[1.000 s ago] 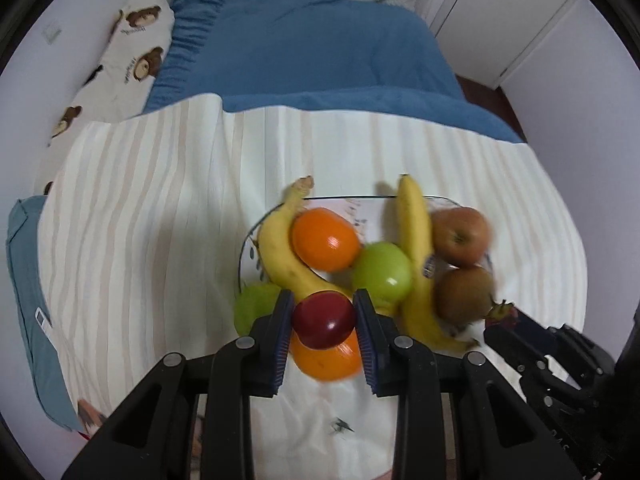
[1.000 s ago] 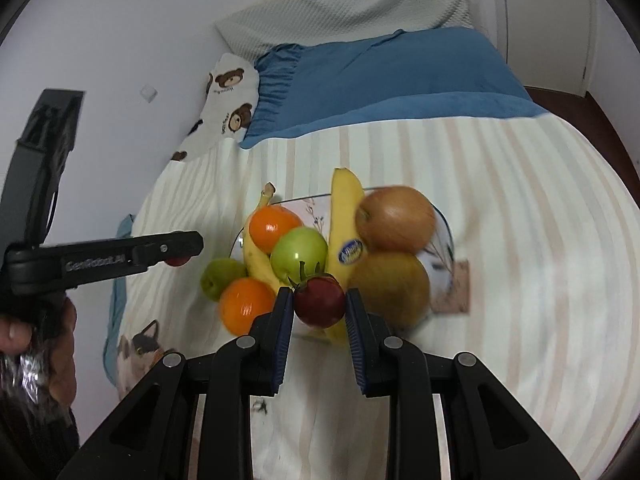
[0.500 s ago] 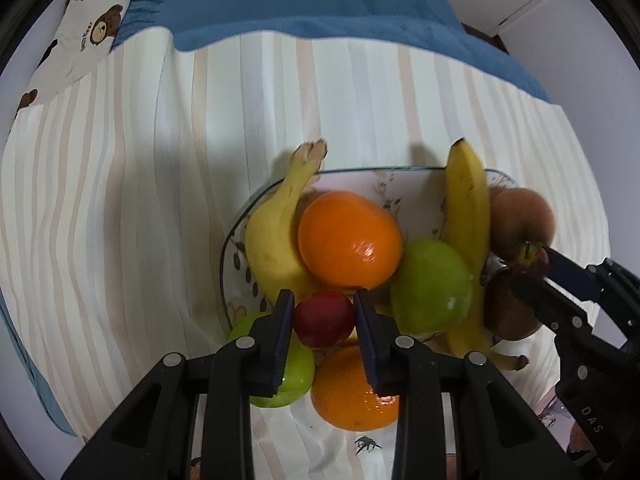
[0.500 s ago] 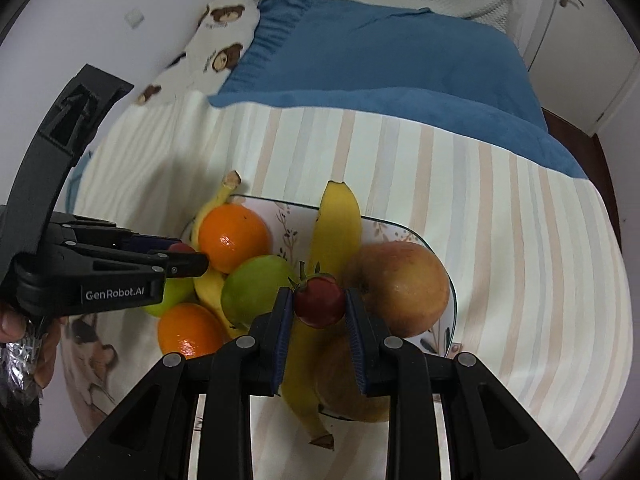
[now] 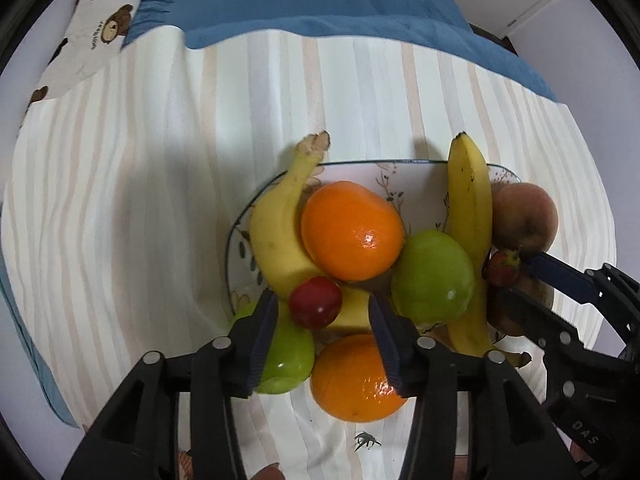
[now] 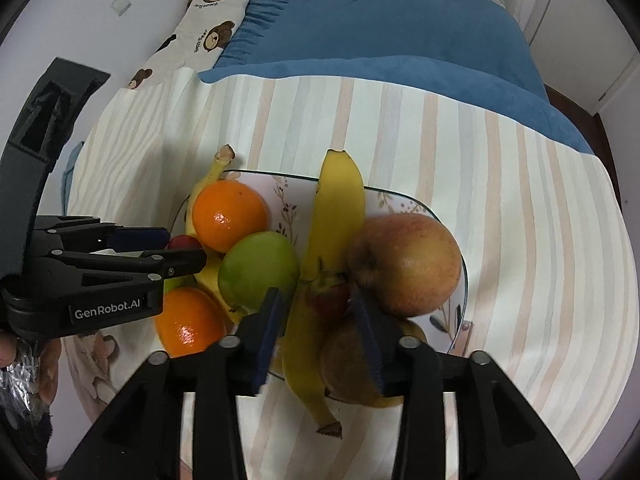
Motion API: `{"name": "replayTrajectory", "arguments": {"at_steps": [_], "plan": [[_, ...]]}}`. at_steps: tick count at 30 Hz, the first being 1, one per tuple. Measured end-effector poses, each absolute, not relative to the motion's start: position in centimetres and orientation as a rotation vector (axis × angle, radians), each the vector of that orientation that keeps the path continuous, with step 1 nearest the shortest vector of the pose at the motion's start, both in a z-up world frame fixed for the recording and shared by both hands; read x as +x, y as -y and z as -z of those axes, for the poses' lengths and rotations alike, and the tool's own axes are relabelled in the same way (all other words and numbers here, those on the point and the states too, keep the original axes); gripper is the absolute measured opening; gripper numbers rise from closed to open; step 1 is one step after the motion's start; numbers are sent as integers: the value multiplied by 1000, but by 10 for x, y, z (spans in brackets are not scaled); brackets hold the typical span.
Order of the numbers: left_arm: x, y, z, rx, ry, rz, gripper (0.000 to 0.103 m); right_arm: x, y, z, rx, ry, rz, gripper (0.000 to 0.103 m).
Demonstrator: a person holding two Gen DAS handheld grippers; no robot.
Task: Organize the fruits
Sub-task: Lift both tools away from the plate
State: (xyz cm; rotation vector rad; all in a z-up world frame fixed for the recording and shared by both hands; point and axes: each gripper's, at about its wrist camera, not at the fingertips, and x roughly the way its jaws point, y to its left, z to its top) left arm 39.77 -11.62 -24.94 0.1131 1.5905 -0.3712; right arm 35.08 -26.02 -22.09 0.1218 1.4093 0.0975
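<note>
Striped cream cloth (image 5: 160, 208) over a bed, blue blanket (image 6: 380, 28) and bear-print pillow (image 6: 204, 12) beyond. On the cloth, a patterned plate (image 5: 400, 176) heaped with fruit.

Left gripper (image 5: 322, 312) with fingers apart, flanking a small dark-red fruit (image 5: 315, 302); no pad visibly touching it, fruit resting on the left banana (image 5: 276, 232) at the plate's near rim. Just behind it an orange (image 5: 352, 230), to the right a green apple (image 5: 434, 276). Off the plate, against its near edge, a second green apple (image 5: 290, 354) and a second orange (image 5: 354, 378).

Right gripper (image 6: 318, 308) likewise spread wide, around a small red strawberry-like fruit (image 6: 328, 296) wedged between the long banana (image 6: 332, 216) and a big reddish apple (image 6: 404, 264); right pad close to it, contact hard to judge, possibly just touching. Beneath, a brownish round fruit (image 6: 344, 364), partly hidden. Left gripper also visible at the left of the right wrist view, lettering on its side.
</note>
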Motion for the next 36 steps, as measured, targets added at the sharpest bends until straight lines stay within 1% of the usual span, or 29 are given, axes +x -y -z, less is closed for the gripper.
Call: {"name": "replayTrajectory", "arguments": {"at_steps": [1,3,4,6,7,8,9,10,12,13,15,21,26,36], "plan": [[397,115,246,112,-1581,368,50,350,261,218,123,-1404,-87,58],[394,113,240,106,-1564,357,61,347,264,211,113,-1379,-52,68],[393,110,235,98,-1549,350,63,345,265,207,121,-1369,-48,68],[391,105,226,86,-1530,345,72,341,272,198,158,-1351,-44,69],[390,101,222,80,-1517,335,75,339,276,193,178,-1337,-34,73],[388,99,217,76,-1498,323,81,336,278,189,185,-1325,-22,75],[386,96,212,77,-1483,314,86,333,280,184,185,-1311,-5,81],[384,94,208,80,-1468,303,88,331,281,180,182,-1301,6,86],[385,83,200,77,-1439,278,92,324,282,173,174,-1279,32,93],[381,80,196,75,-1421,264,93,321,281,171,172,-1274,39,95],[374,72,189,81,-1402,240,99,316,279,167,173,-1264,54,99],[348,63,181,114,-1343,182,100,294,273,162,156,-1242,133,101],[331,62,180,109,-1328,163,100,283,273,168,154,-1243,172,101],[308,62,170,127,-1284,148,100,264,275,160,140,-1218,217,101]]}}
